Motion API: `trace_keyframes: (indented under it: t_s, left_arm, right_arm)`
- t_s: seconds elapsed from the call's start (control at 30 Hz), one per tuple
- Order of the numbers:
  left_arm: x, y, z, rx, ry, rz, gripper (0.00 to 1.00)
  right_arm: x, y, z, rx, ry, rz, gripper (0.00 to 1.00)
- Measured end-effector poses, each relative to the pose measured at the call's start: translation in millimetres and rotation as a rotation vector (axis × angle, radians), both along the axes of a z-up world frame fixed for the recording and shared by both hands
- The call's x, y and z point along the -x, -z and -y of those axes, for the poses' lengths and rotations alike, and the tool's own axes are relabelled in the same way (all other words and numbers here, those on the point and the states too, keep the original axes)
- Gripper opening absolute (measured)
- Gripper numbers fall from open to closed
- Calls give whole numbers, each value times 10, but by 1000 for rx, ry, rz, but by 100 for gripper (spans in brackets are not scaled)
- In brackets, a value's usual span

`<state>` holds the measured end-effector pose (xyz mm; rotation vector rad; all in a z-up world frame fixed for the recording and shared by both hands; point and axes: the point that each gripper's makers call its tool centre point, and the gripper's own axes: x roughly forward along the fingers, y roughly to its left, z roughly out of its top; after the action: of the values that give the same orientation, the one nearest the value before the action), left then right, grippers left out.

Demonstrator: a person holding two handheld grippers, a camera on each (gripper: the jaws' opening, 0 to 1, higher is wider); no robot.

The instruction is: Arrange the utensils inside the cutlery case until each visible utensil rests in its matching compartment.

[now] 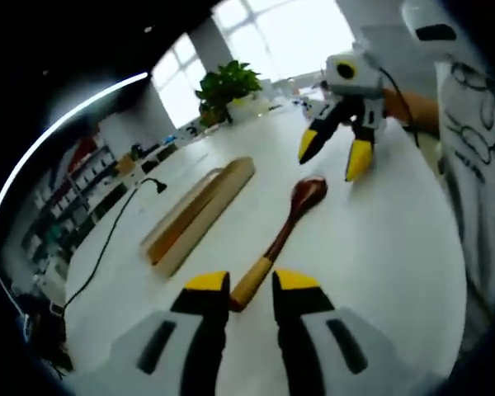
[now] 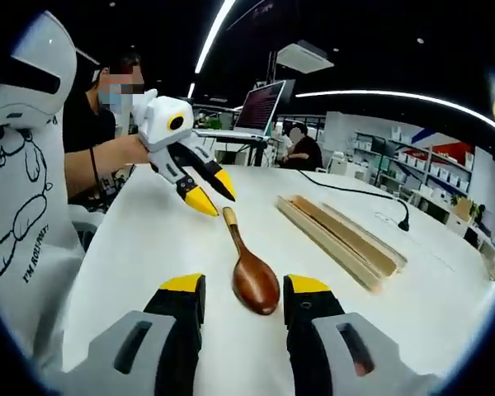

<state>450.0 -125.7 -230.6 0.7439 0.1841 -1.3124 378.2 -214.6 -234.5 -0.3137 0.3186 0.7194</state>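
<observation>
A wooden spoon [image 1: 290, 216] lies on the white table [image 1: 379, 247], its dark bowl [image 2: 256, 285] toward my right gripper and its pale handle toward my left. My left gripper [image 1: 252, 285] stands open, its yellow tips either side of the handle end without closing on it. In the right gripper view the left gripper [image 2: 213, 192] hovers just over that handle end. My right gripper [image 2: 243, 287] is open with the spoon's bowl between its tips. In the left gripper view the right gripper [image 1: 334, 154] hangs a little beyond the bowl. The long wooden cutlery case [image 1: 202, 213] [image 2: 338, 235] lies beside the spoon.
A black cable [image 1: 115, 227] runs across the table past the case to a plug [image 2: 403, 223]. A potted plant [image 1: 227, 87] stands at the far edge. A laptop [image 2: 260, 107] and seated people are beyond the table, and a person's white shirt [image 2: 21, 190] is close by.
</observation>
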Motion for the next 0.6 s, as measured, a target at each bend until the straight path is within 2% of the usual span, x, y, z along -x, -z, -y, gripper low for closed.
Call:
trace_keyframes:
  t_s: [0.13,0.23,0.33,0.37,0.4,0.53,0.6]
  left_arm:
    - [32,34,78,-33,37,4,22]
    - [23,-18,163,-27,56,64,21]
    - [77,-48,232,-9,78,31,21]
    - [79,-44,246,-10,80,31,21]
    - [83,-30,256,-17,84,32,21]
    - [112,19,251,-39,95,24,21]
    - [124,36,246,-47,99,22,21]
  right_arm:
    - [-41,55,25,69,13,5,38]
    - [-71,21,73,133,26,61,31]
    - [-42,58,37,110,11,28,30]
    - [-51,90,42,109,15,13,30]
    - [-93,43,28,71,30,30,29]
    - [-76,65,39,89,11,9,23]
    - [-79,65,38,52,26,-22,21]
